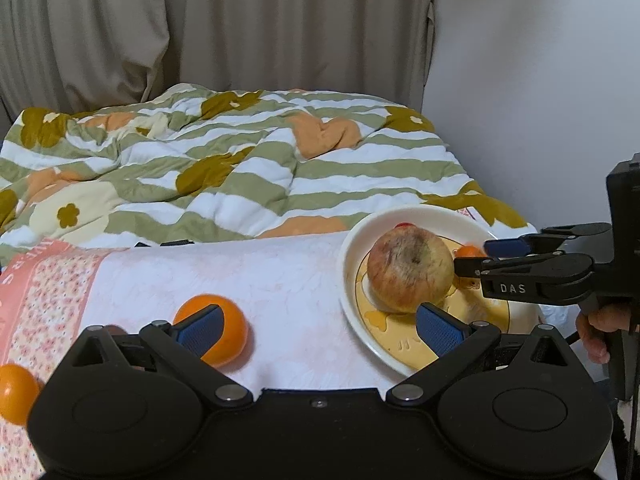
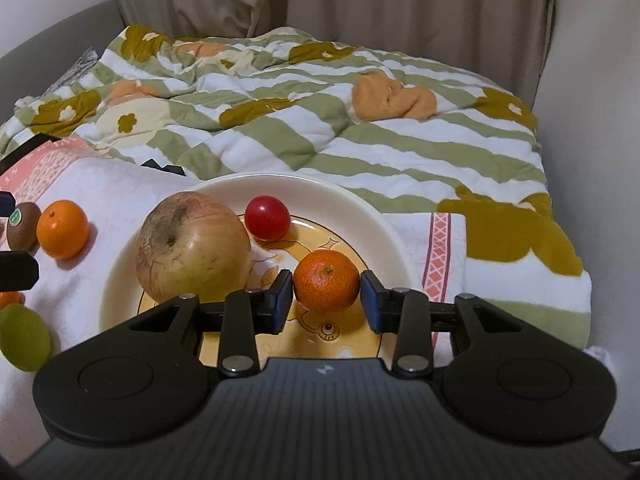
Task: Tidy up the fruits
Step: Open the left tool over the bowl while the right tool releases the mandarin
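Observation:
A cream plate (image 2: 360,216) with a yellow centre lies on a white cloth and holds a large apple (image 2: 192,246), a red tomato (image 2: 267,217) and a small tangerine (image 2: 326,280). My right gripper (image 2: 326,300) is over the plate, its blue pads (image 2: 370,300) close on both sides of the tangerine, with a small gap on the right. It also shows in the left wrist view (image 1: 476,258) beside the apple (image 1: 410,268). My left gripper (image 1: 320,322) is open and empty above the cloth, its left pad in front of an orange (image 1: 228,328).
Off the plate (image 1: 360,248) lie another orange (image 1: 16,398), a kiwi (image 2: 22,226), an orange (image 2: 62,234) and a green fruit (image 2: 24,338). A striped flowered quilt (image 1: 240,160) covers the bed behind. A wall stands at the right.

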Demonstrator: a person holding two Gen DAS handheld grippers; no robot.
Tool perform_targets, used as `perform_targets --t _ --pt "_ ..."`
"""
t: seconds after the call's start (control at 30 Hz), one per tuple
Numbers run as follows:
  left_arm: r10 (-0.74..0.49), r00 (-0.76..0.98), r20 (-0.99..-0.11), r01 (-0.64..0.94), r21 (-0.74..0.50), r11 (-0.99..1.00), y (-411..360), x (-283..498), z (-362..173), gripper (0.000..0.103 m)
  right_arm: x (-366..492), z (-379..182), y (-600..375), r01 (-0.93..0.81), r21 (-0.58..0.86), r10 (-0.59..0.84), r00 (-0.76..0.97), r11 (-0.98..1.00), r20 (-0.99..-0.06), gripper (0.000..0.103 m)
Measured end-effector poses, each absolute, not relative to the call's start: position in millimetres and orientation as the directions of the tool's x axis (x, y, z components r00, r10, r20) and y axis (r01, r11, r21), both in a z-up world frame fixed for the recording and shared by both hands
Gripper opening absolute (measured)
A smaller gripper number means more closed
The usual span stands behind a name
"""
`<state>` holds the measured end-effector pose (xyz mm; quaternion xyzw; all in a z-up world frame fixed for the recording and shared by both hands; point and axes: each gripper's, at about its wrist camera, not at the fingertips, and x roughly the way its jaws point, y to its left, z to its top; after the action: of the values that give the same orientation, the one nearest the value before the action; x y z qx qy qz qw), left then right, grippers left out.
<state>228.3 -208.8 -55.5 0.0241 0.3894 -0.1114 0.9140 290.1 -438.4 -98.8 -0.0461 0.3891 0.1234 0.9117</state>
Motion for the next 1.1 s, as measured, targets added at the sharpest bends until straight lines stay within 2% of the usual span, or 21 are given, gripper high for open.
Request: perform_targets --t 0.03,0.07,0.1,0.13,0.67,1.1 --pt "-0.184 0.673 -0.717 0.22 -0.043 0.975 -208.2 226.1 -55.1 0.103 286.9 -97.0 -438.5 -0.259 0.0 0.181 0.675 0.966 -0.715 0.08" --pt "-0.182 0.673 -0.717 0.218 -0.044 0.975 -207.8 224.9 -54.6 0.103 282.4 -94.4 -439.3 -0.252 -0.013 0.17 0.69 0.968 -0.704 0.088" --pt "-0.18 0.674 -0.716 0.214 -0.044 0.976 -207.1 222.8 -53.4 0.103 278.1 -91.6 -440.6 -0.244 -0.019 0.164 0.704 0.969 -0.691 0.101" --pt "-0.178 0.678 -0.713 0.21 -0.044 0.977 -206.6 221.0 -52.2 0.103 272.5 -88.4 -442.8 -0.241 -0.018 0.166 0.718 0.97 -0.676 0.103" --pt "-0.154 0.758 -0.634 0.17 -0.036 0.985 -204.0 175.0 -15.0 0.103 220.5 -39.0 -458.6 -0.137 0.027 0.119 0.729 0.99 -0.674 0.103" --pt "-0.058 0.816 -0.576 0.08 0.013 0.997 -177.5 117.8 10.3 0.103 173.6 1.3 -446.5 -0.183 0.018 0.151 0.745 0.983 -0.65 0.103"
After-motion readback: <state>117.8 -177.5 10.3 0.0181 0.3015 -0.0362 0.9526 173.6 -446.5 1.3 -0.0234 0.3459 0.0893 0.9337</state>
